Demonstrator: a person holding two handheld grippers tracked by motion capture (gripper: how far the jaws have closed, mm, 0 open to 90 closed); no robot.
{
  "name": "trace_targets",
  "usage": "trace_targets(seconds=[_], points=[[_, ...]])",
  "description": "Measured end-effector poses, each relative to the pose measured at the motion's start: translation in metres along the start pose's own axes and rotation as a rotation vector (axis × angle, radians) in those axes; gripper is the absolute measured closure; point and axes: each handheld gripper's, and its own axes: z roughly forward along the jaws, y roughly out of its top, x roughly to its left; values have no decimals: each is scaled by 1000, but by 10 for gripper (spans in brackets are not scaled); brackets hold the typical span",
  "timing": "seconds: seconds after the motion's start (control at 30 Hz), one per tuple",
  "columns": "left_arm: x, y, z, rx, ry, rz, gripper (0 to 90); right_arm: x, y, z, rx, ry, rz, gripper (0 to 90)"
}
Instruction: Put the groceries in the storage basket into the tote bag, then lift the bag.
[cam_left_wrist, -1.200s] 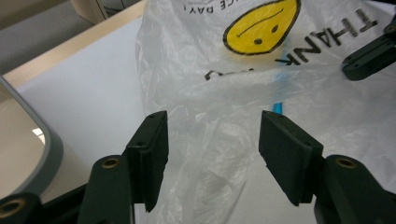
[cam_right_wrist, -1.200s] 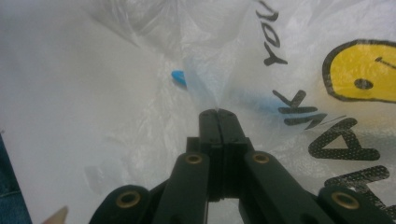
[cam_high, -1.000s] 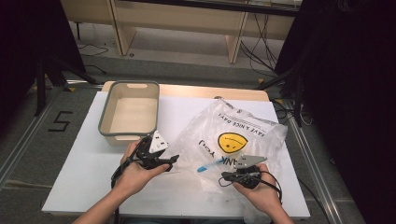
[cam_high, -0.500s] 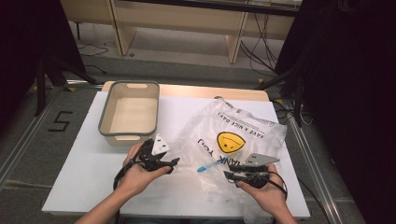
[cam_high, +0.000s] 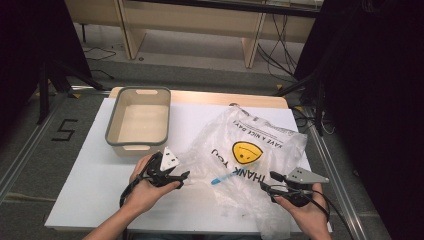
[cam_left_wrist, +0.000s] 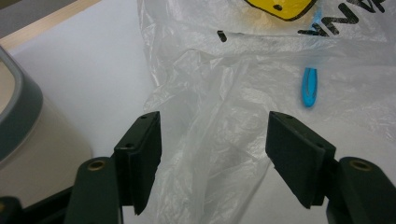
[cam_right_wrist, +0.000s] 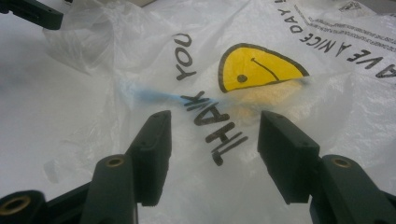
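A clear plastic bag (cam_high: 250, 150) with a yellow smiley and black print lies crumpled on the white table (cam_high: 90, 190). Inside it is a small blue object (cam_high: 223, 176), also seen as the blue object (cam_left_wrist: 309, 86) and blurred under the film (cam_right_wrist: 144, 95). My left gripper (cam_high: 182, 176) is at the bag's left edge. Its jaws have widened slightly and stand open (cam_left_wrist: 212, 116), with loose film (cam_left_wrist: 219, 154) lying between them untouched. My right gripper (cam_high: 267, 181) is at the bag's near right corner. Its jaws have just been opening and stand open (cam_right_wrist: 215, 116) over the printed bag (cam_right_wrist: 327, 93), gripping nothing.
A beige tub with a grey rim (cam_high: 137, 122) stands at the table's back left; its wall (cam_left_wrist: 18, 116) is close beside my left gripper. The bag's near corner hangs over the table's front edge (cam_high: 275, 225). Floor and cables lie beyond the table.
The right gripper's jaws went from shut to wide open, and that hand drew back to the right off the bag. The left hand stayed where it was.
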Motion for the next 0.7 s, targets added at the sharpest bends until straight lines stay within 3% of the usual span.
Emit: trace_targets(seconds=[0.4,0.57,0.7], points=[[0,0,2,10,-4,5,354,-2,-4,-4,-6,-4,5,401],[1,-4,5,38,-17,12,335,-3,-4,-10,13,47,-14,370],[2,-9,4,64,-18,13,315,-1,-8,-13,46,119,-38,347]])
